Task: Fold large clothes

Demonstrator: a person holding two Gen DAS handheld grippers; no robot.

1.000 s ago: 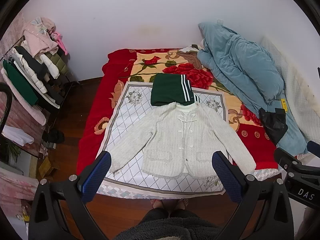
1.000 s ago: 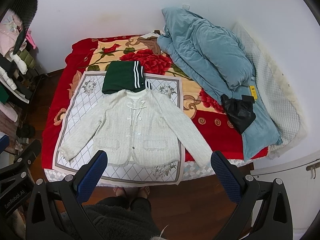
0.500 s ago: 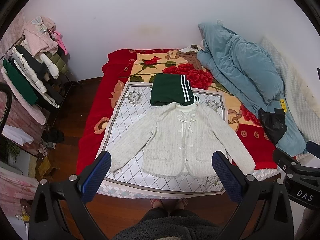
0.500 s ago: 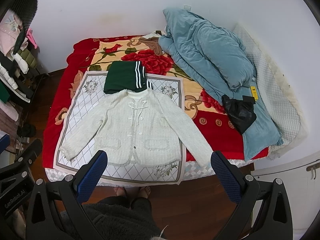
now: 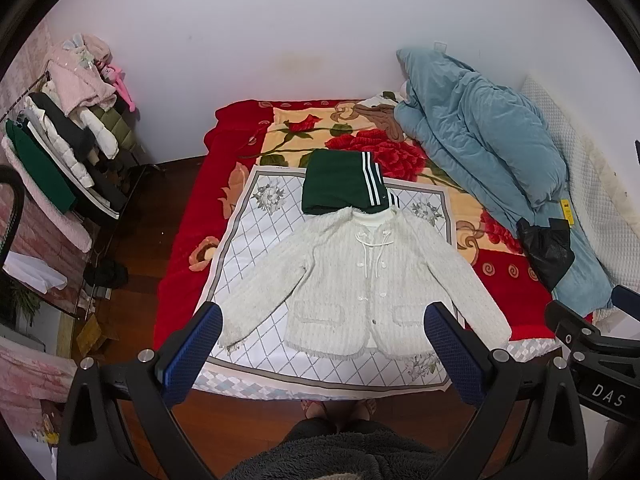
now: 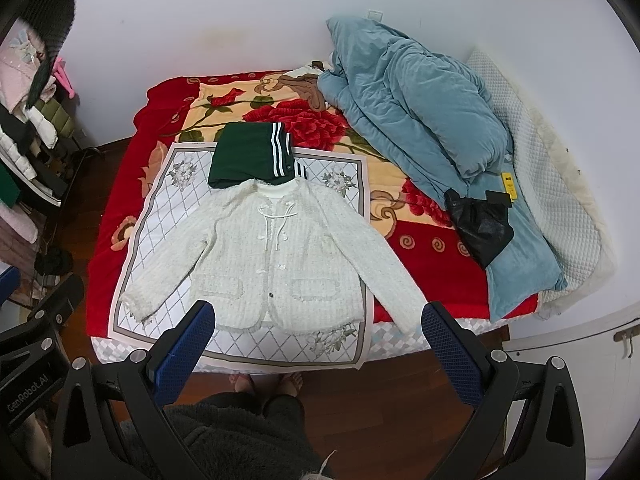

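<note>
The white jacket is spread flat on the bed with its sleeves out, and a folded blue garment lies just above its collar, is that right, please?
Not quite: the folded garment above the collar of the white jacket is dark green with white stripes, not blue, as the left wrist view shows. The rest holds.

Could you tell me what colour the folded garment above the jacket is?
Dark green with white stripes, clearest in the right wrist view.

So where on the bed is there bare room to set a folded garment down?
Free: red blanket left of the white mat, and behind the green garment. Crowded: jacket fills the mat; blue duvet and black bag on the right.
</note>
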